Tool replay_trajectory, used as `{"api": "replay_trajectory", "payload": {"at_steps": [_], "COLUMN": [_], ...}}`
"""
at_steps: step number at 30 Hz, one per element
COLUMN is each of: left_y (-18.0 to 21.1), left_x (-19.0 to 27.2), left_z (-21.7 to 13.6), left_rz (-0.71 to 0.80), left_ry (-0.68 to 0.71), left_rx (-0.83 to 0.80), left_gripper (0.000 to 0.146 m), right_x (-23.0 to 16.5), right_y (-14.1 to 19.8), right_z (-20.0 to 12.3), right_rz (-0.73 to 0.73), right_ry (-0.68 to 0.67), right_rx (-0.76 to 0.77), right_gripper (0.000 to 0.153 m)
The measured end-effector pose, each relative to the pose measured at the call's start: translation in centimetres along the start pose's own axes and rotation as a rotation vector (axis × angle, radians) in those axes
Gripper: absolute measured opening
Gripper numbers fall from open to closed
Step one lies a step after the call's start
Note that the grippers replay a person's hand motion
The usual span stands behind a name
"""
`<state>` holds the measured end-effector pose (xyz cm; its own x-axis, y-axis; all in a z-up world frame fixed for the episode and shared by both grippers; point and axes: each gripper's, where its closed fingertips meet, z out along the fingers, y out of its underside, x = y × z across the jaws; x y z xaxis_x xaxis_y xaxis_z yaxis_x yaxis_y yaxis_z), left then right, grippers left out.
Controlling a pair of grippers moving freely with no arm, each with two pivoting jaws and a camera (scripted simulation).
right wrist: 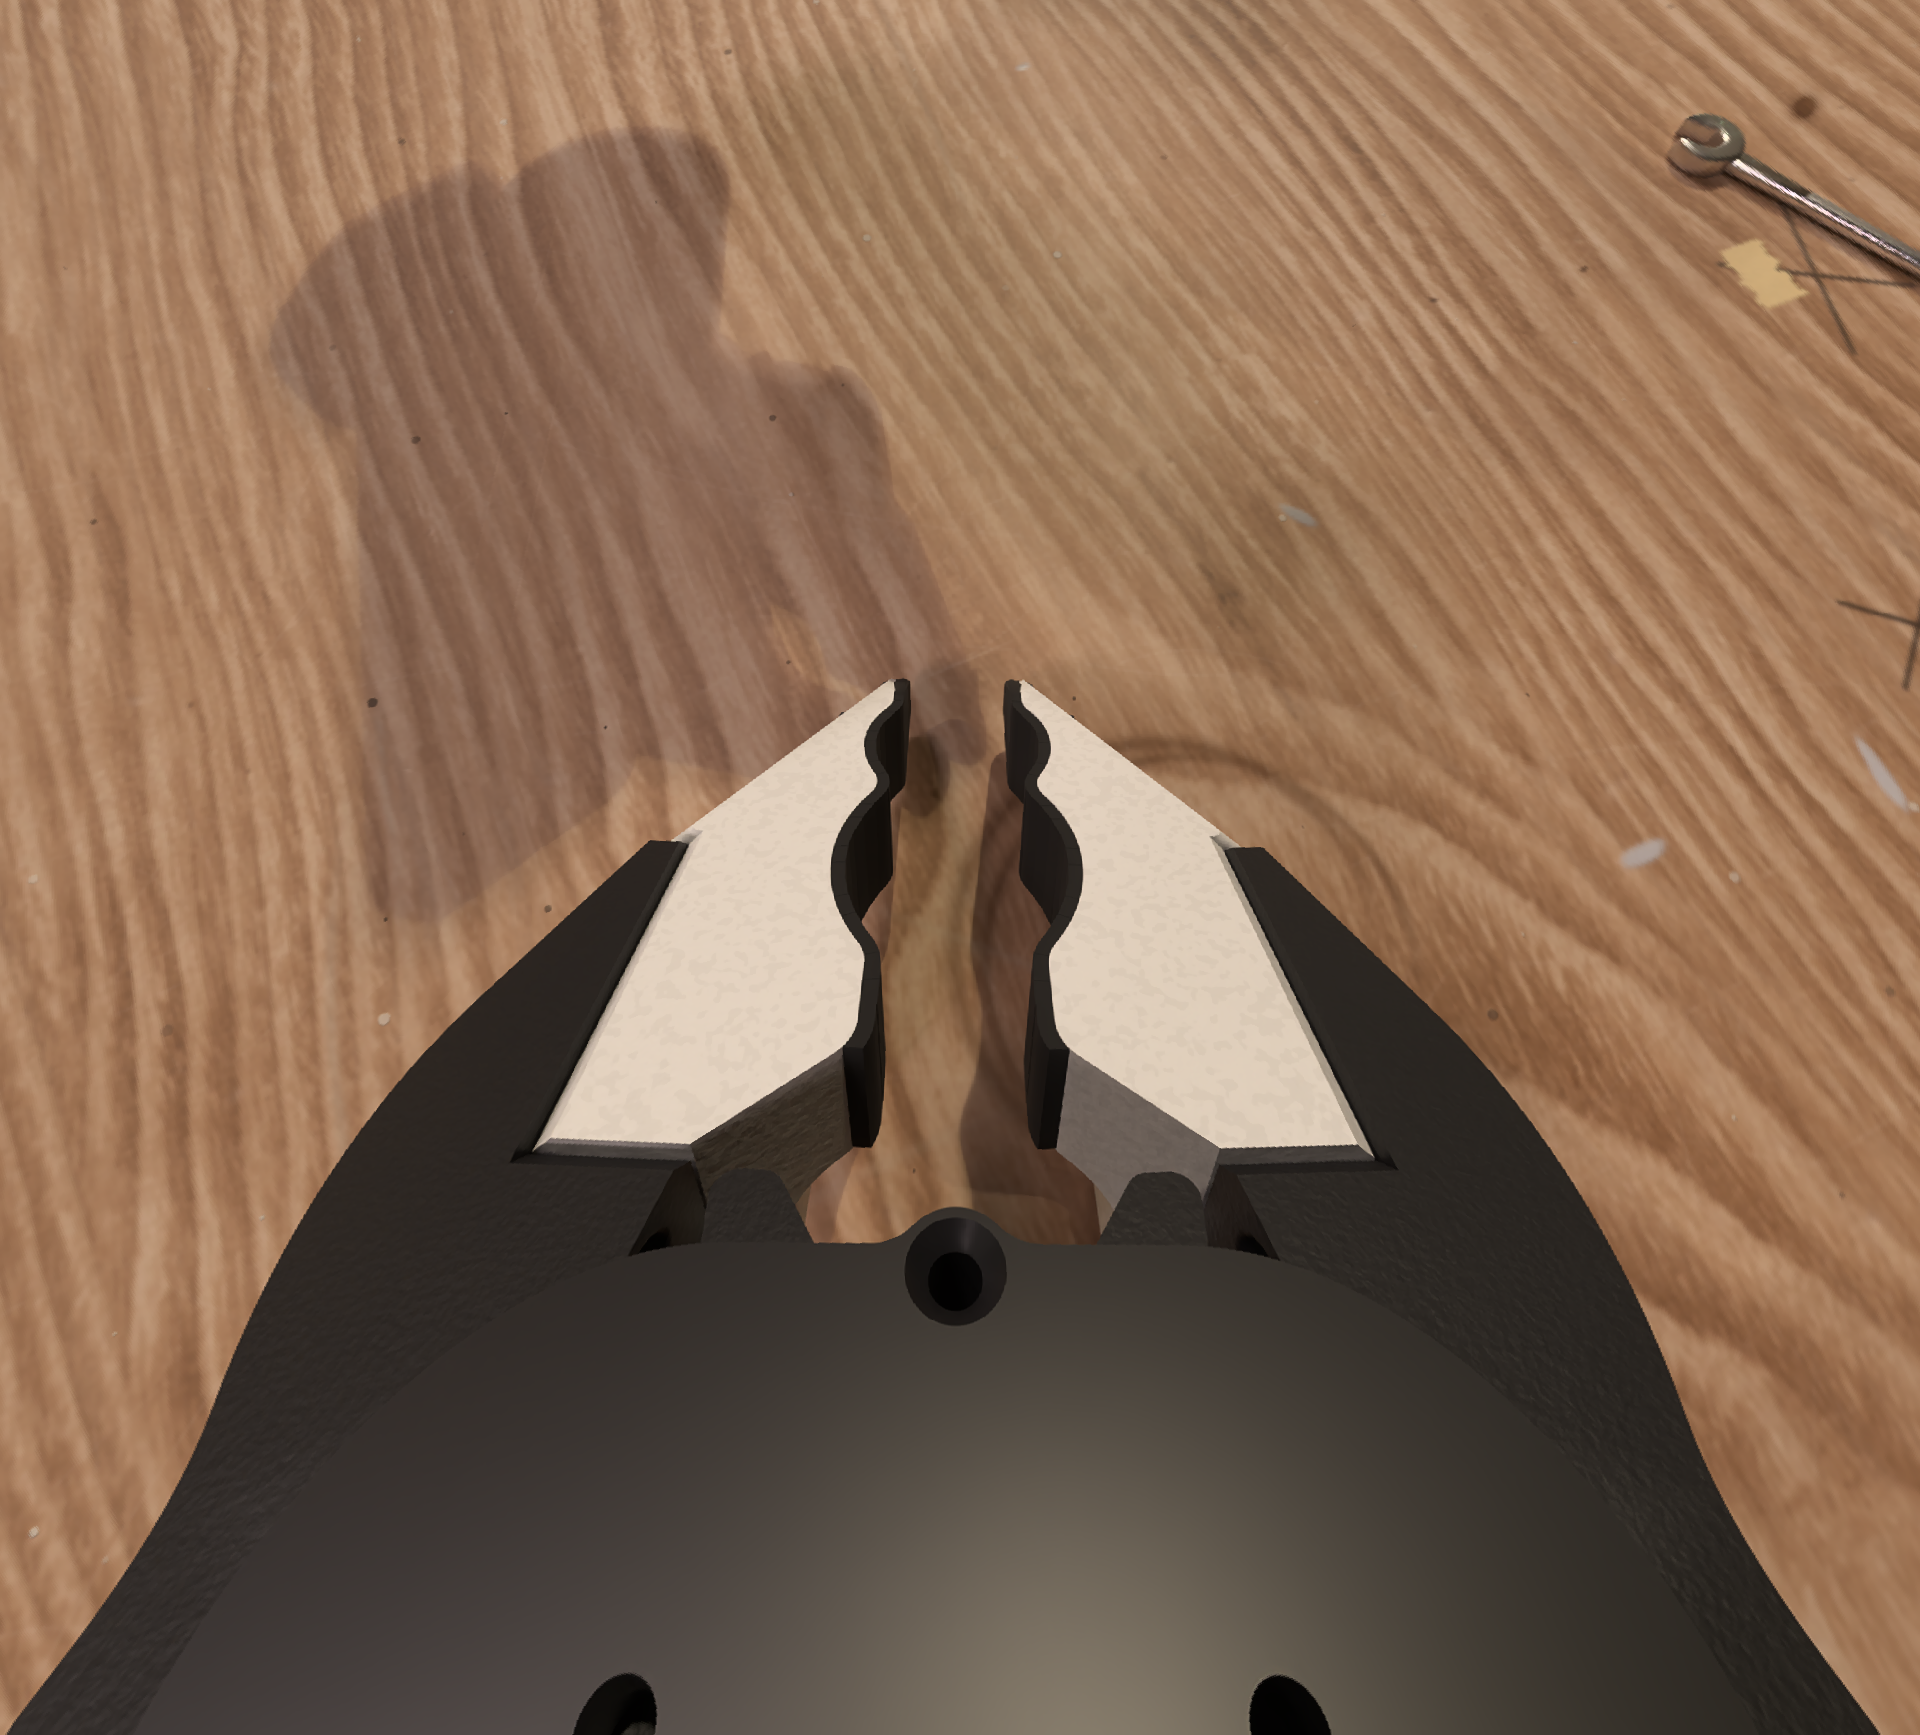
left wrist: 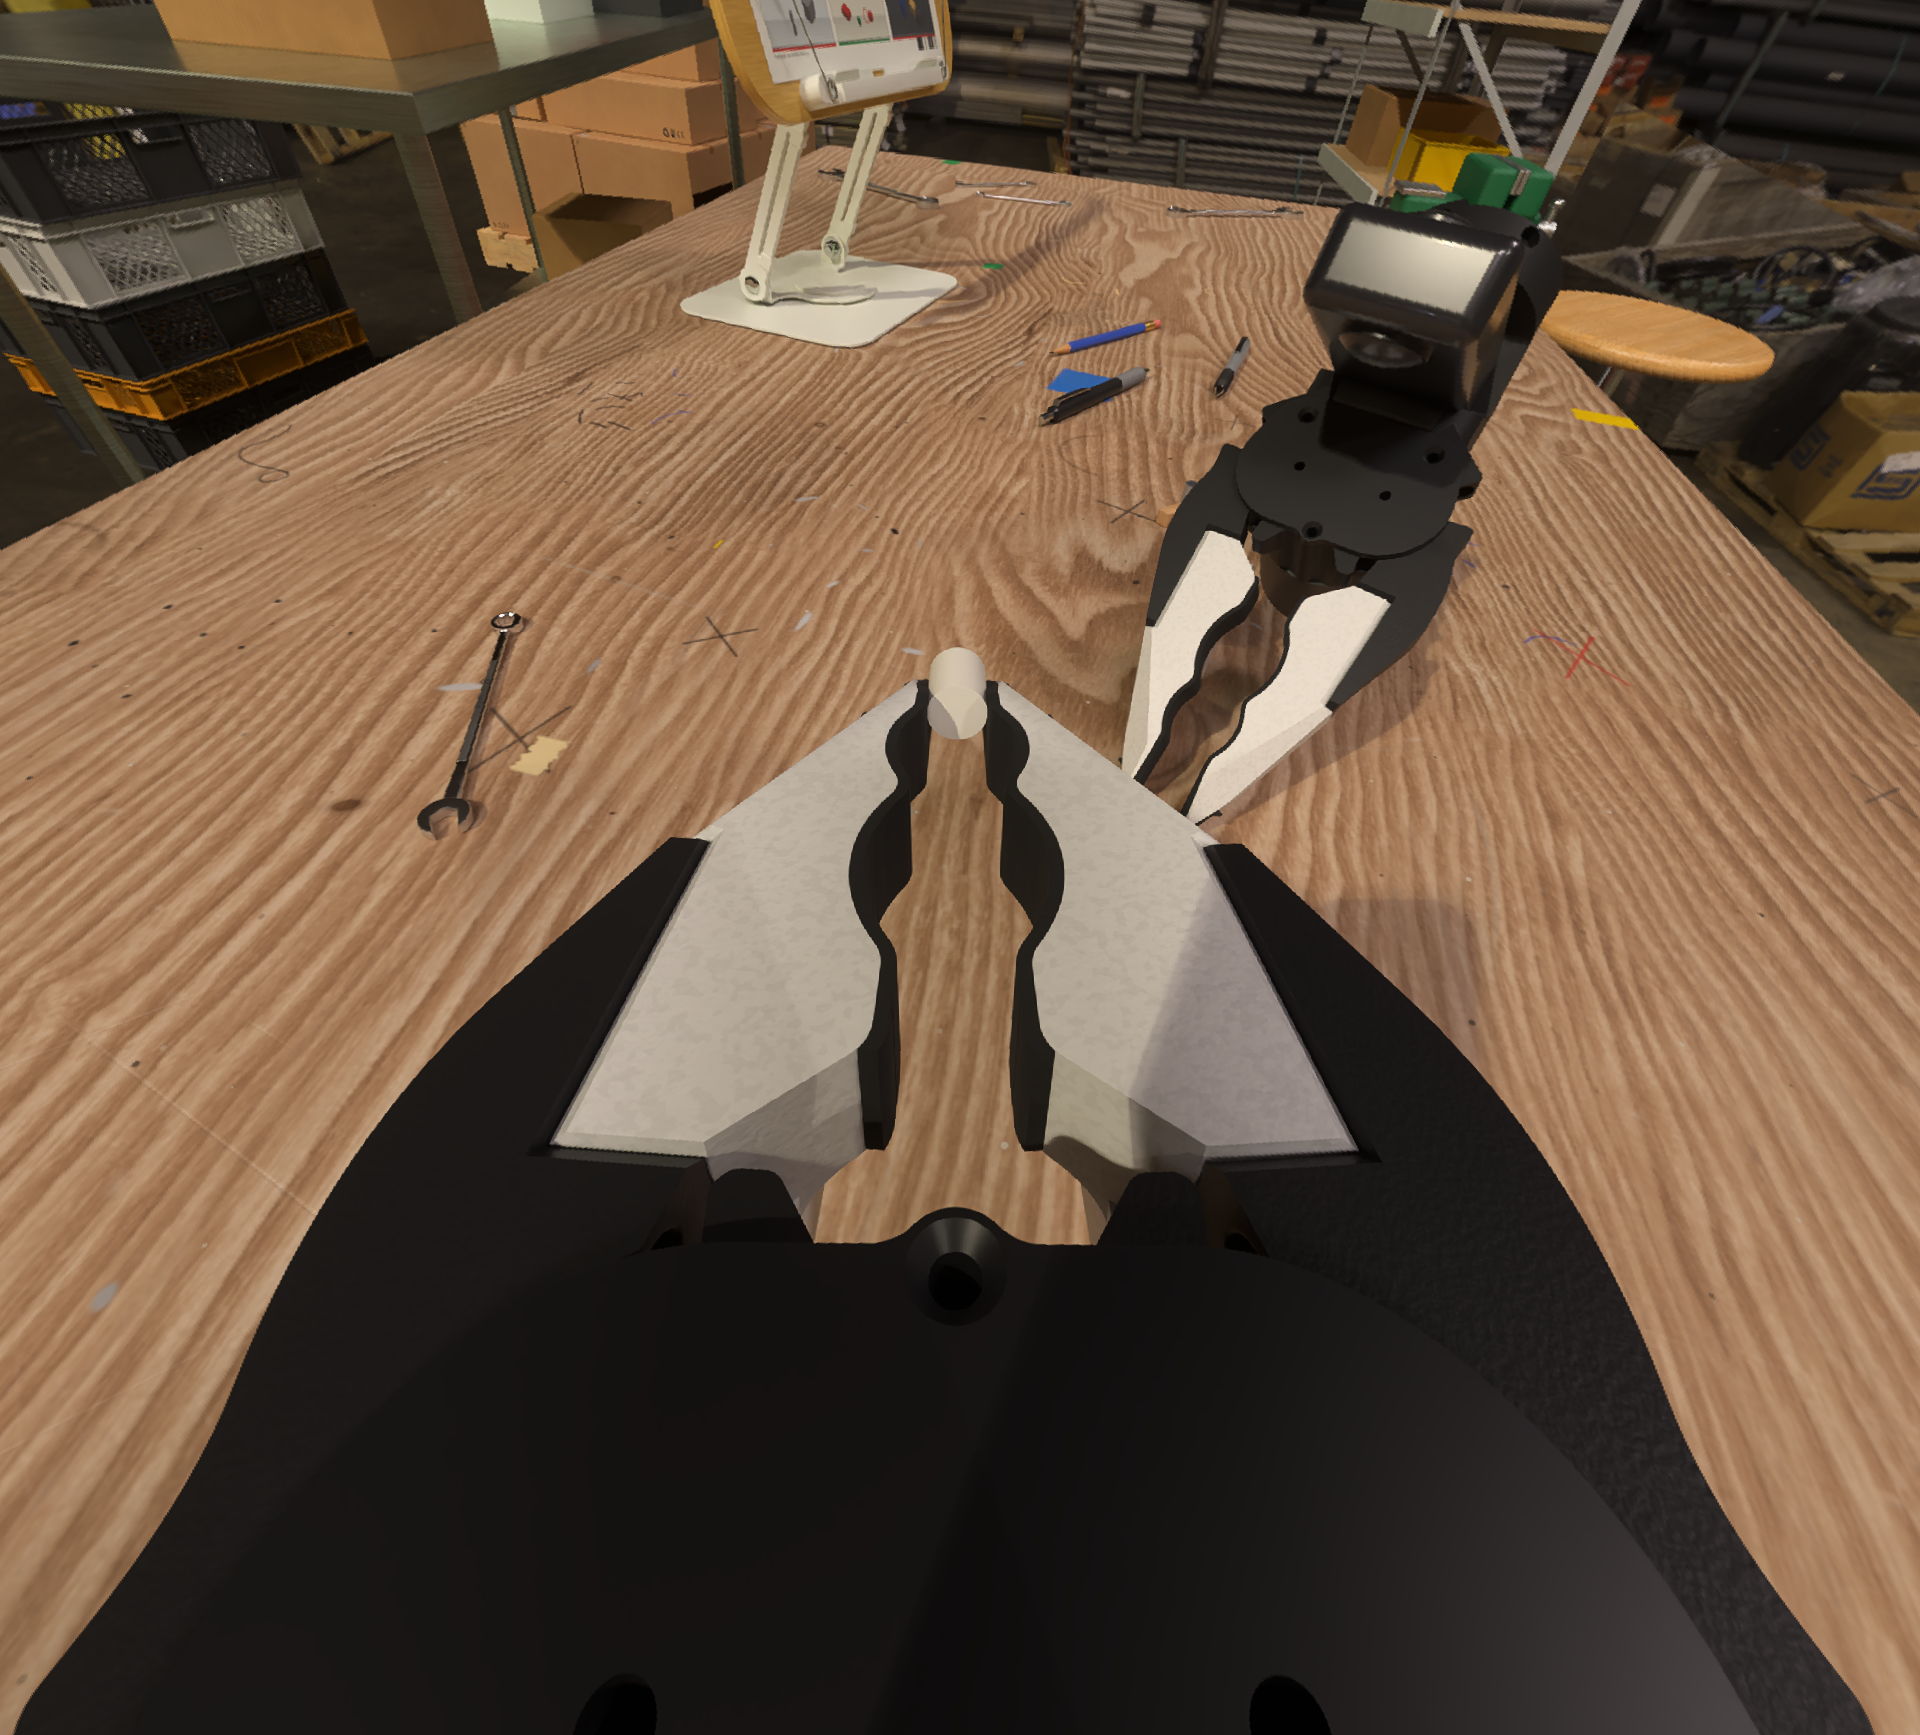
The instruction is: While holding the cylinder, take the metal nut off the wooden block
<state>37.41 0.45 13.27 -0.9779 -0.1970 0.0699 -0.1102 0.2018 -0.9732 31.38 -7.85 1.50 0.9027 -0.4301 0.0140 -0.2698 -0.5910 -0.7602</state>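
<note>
The small cream cylinder point(left wrist: 956, 698) sits pinched at the very tips of the left gripper point(left wrist: 956, 711), whose fingers are drawn narrow around it, above the wooden table point(left wrist: 727, 480). The metal nut and wooden block do not show in either view. To the right and slightly farther off, the right gripper point(left wrist: 1179, 776) points steeply down with its tips near the tabletop; in its own view the right gripper point(right wrist: 957, 698) has a narrow gap between its fingers with nothing in it. A metal wrench point(left wrist: 473, 717) lies to the left on the table. At the far side stand a tablet-like board on a white stand point(left wrist: 821, 127), with pens point(left wrist: 1101, 389) to its right.
</note>
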Motion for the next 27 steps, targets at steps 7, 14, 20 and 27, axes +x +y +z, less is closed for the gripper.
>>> {"api": "replay_trajectory", "payload": {"at_steps": [7, 14, 20, 27], "left_y": [0.2, 0.1, -0.4, -0.5], "left_x": [-0.1, -0.5, -0.5, -1.0], "left_z": [0.1, -0.2, -0.5, -0.7], "left_rz": [-0.004, 0.016, 0.044, 0.041], "left_ry": [0.006, -0.018, -0.029, -0.04], "left_rx": [-0.006, -0.001, 0.004, 0.008], "left_gripper": [0.009, 0.009, 0.009, 0.009], "right_x": [-0.1, -0.3, 5.5, 9.1], "right_y": [-0.3, 0.3, 6.4, 13.0], "right_z": [0.8, -2.0, -13.9, -18.5], "right_rz": [-0.047, -0.114, -0.16, -0.155], "right_ry": [-0.009, -0.089, 0.083, 0.073], "right_rx": [-0.022, -0.206, -0.942, -1.389], "right_gripper": [0.012, 0.007, 0.004, 0.005]}}
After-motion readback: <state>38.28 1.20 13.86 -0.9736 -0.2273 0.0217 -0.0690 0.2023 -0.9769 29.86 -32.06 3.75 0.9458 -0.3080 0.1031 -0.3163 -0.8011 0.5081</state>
